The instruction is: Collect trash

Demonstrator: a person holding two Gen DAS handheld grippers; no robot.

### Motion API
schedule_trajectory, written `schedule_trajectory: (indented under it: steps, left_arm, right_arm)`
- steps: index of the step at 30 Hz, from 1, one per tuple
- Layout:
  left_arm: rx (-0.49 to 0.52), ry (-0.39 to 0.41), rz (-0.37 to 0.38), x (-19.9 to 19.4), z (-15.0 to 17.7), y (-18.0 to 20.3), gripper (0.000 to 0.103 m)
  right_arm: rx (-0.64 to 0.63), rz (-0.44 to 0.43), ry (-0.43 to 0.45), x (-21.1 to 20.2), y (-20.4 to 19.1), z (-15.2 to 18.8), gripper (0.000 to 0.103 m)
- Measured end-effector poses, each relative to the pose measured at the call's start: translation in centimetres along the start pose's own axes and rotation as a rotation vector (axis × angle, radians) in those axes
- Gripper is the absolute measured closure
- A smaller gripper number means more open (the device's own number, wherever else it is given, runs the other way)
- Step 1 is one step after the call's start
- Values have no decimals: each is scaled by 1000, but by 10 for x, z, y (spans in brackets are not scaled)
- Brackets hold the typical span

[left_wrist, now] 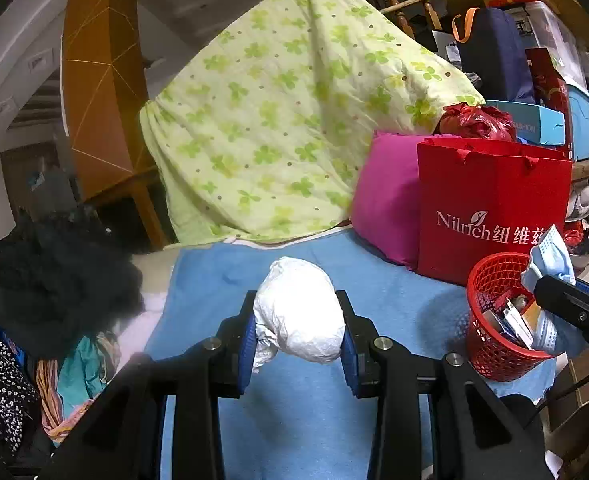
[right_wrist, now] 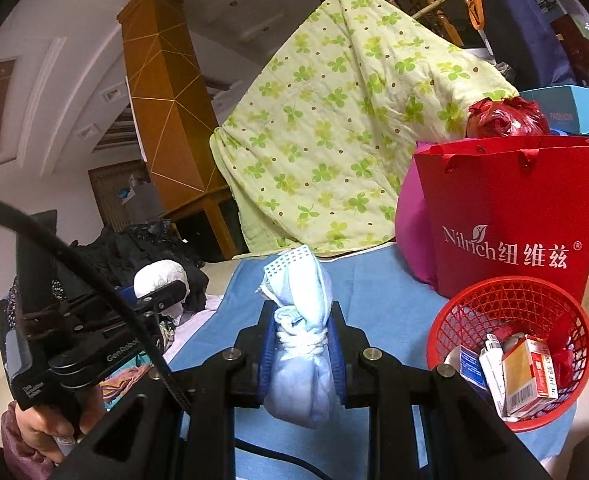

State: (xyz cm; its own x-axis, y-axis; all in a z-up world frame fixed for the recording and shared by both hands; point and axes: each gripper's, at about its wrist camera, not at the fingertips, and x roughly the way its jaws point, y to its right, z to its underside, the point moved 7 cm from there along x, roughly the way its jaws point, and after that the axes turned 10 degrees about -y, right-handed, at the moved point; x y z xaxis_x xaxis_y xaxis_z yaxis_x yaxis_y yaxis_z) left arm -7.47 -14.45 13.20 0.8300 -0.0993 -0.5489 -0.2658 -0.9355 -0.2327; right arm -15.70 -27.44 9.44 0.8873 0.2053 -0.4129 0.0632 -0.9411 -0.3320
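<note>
Blue mask wad [right_wrist: 300, 344] upright, lengthwise vertical

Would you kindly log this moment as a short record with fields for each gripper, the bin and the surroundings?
left gripper: shut on white paper wad, held above the blue cloth
right gripper: shut on blue mask, bundled and tied with its white loops
basket: red mesh, upright on the blue cloth, to the right of both grippers
basket contents: small boxes and packets
behind basket: red bag, pink pillow
backdrop: green-patterned quilt
status: neither item in the basket yet
</note>
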Motion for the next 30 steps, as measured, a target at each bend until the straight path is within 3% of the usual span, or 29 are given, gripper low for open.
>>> schedule_trajectory:
  steps: [30]
  left_arm:
    - [0,-31,12,2,15,-3,65]
  right_arm:
    - [33,13,1,-4,10,4,77]
